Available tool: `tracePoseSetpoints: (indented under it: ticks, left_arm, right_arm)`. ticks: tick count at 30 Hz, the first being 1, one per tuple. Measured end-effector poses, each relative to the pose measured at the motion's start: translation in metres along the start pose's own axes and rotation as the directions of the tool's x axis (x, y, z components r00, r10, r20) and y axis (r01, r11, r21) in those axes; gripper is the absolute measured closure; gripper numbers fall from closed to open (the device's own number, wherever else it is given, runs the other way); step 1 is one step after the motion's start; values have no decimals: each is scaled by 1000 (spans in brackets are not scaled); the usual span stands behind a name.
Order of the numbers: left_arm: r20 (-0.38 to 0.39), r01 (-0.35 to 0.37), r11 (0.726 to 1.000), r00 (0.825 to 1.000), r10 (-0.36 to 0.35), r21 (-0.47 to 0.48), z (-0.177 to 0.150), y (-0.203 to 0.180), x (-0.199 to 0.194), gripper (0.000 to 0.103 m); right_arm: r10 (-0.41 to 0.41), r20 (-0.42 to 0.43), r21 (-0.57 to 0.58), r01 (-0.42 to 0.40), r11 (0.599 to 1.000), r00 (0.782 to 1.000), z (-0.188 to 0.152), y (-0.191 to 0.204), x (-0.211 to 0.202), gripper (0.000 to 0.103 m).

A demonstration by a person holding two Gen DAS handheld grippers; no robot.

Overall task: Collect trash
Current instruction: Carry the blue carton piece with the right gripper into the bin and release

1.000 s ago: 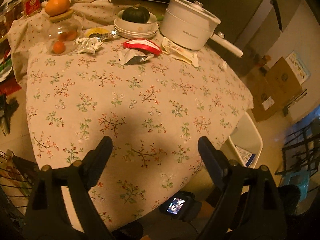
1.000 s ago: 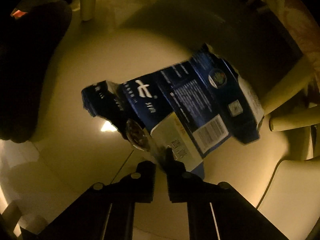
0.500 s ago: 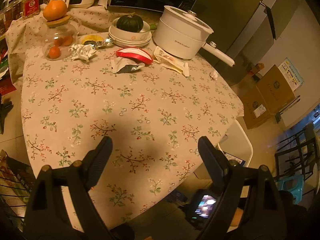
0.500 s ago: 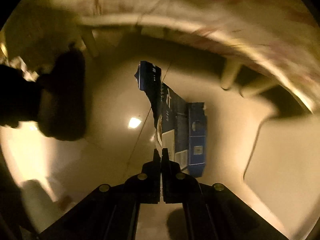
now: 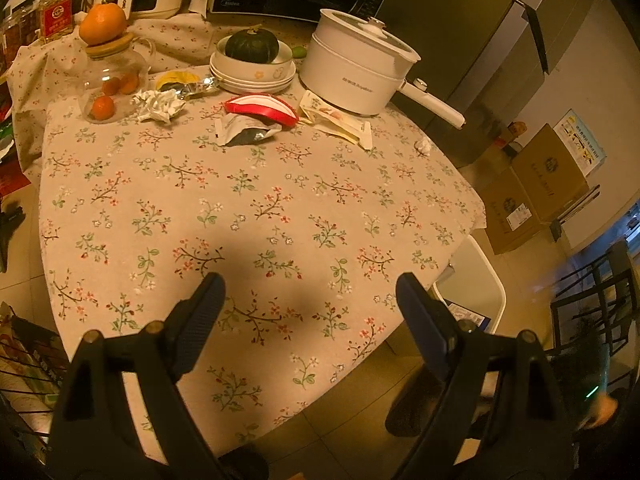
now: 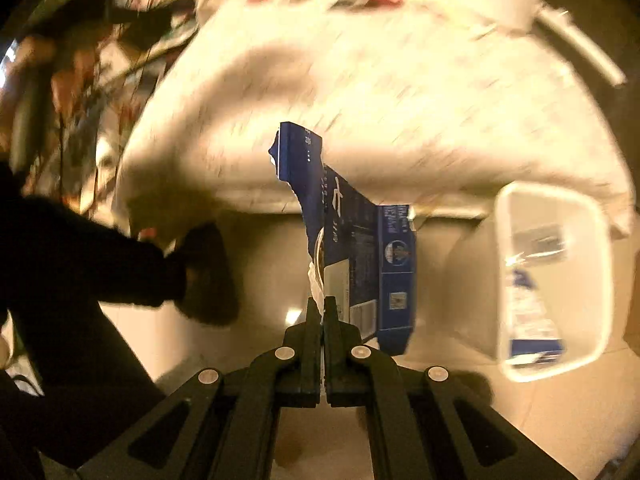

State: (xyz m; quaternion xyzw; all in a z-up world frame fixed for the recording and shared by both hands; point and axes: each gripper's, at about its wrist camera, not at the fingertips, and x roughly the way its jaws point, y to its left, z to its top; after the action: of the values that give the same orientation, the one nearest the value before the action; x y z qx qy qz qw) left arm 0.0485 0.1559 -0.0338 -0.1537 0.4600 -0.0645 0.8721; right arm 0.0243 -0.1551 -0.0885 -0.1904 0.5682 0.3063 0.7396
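My right gripper (image 6: 321,307) is shut on a flattened, torn blue carton (image 6: 362,248), which hangs in the air beside the table's edge. A white bin (image 6: 548,284) holding blue packaging stands on the floor to the right of it; the same bin (image 5: 476,280) peeks out past the table's right edge in the left wrist view. My left gripper (image 5: 308,300) hovers open over the near part of the floral tablecloth (image 5: 240,208). At the far side lie a crumpled white paper (image 5: 160,105), a grey pouch (image 5: 246,133), a red-and-white wrapper (image 5: 262,109), a cream wrapper (image 5: 340,122) and a small paper scrap (image 5: 422,145).
A white pot (image 5: 356,72), stacked bowls with a dark green squash (image 5: 252,46), a glass jar (image 5: 114,80) topped by an orange, and appliances stand along the back. Cardboard boxes (image 5: 536,192) sit on the floor at right. A person's dark leg and shoe (image 6: 200,272) are near the table.
My right gripper has risen from the floor with the blue carton, up to the table's edge, and the white bin has come into its view. The left gripper has stayed open over the table.
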Motion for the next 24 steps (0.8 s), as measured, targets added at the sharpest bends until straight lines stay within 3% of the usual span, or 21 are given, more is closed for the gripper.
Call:
tracePoseSetpoints:
  ticks: [6, 13, 17, 19, 24]
  left_arm:
    - [-5, -11, 1000, 1000, 11, -1, -1, 1, 4, 16]
    - [-14, -24, 1000, 1000, 24, -12, -2, 4, 11, 16]
    - [-17, -30, 999, 999, 30, -17, -2, 5, 13, 16]
    - [-20, -33, 999, 999, 33, -17, -2, 6, 14, 16]
    - [-34, -46, 999, 998, 46, -10, -3, 6, 20, 16]
  right_arm:
    - [-94, 104, 164, 76, 984, 990, 13, -70, -39, 102]
    - [-107, 115, 367, 58, 929, 988, 14, -145, -21, 102]
    - [-75, 105, 452, 19, 892, 992, 11, -174, -3, 101]
    - [-94, 106, 476, 33, 879, 990, 11, -182, 1, 97]
    - [-108, 105, 495, 42, 868, 989, 10, -190, 0, 75]
